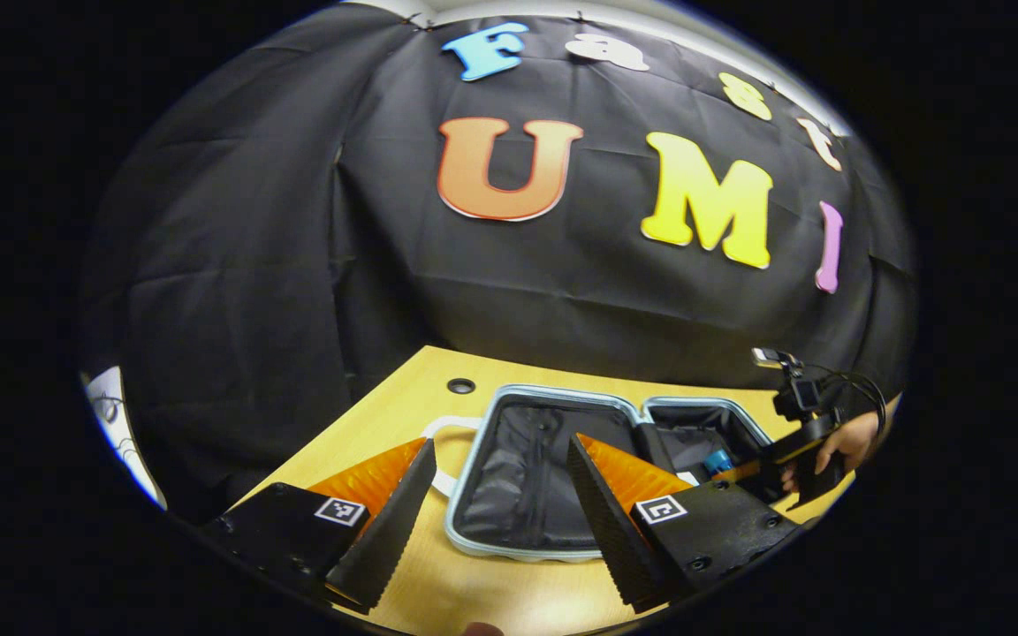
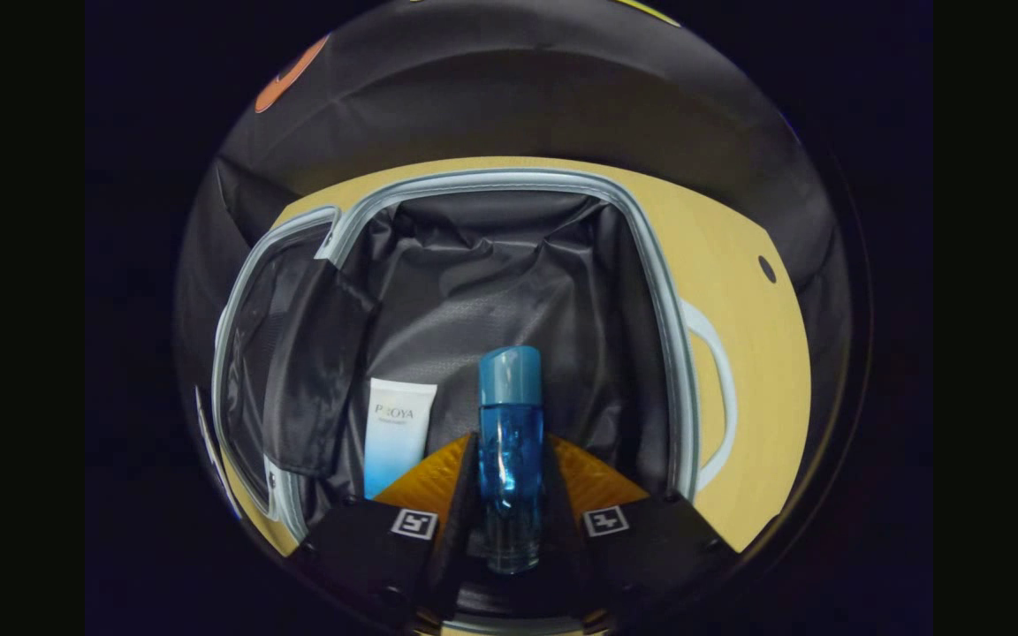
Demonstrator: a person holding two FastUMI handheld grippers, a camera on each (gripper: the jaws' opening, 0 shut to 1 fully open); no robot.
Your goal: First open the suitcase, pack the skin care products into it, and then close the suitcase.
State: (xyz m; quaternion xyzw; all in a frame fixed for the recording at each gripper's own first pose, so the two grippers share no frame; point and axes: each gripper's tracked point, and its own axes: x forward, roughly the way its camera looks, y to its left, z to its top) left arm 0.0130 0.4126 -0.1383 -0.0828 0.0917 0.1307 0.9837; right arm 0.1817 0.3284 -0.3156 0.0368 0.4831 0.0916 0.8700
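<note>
Black cloth hangs behind a light wooden table [image 1: 403, 389] on which the suitcase [image 1: 535, 552] lies open, both dark-lined halves flat and edged with a pale blue rim. In the left gripper view, the left gripper [image 1: 496, 512] hovers over the table's near edge with its fingers spread wide and nothing between them. Farther off, toward the right edge of the table, a hand [image 1: 849, 442] holds the other gripper at the suitcase's far half. In the right gripper view, the right gripper [image 2: 509, 495] is clenched on a blue skin care bottle [image 2: 509, 442], both fingers pressing its sides, over the suitcase [image 2: 650, 265] lining. A white-and-blue tube [image 2: 396, 433] lies on the lining just left of the bottle.
</note>
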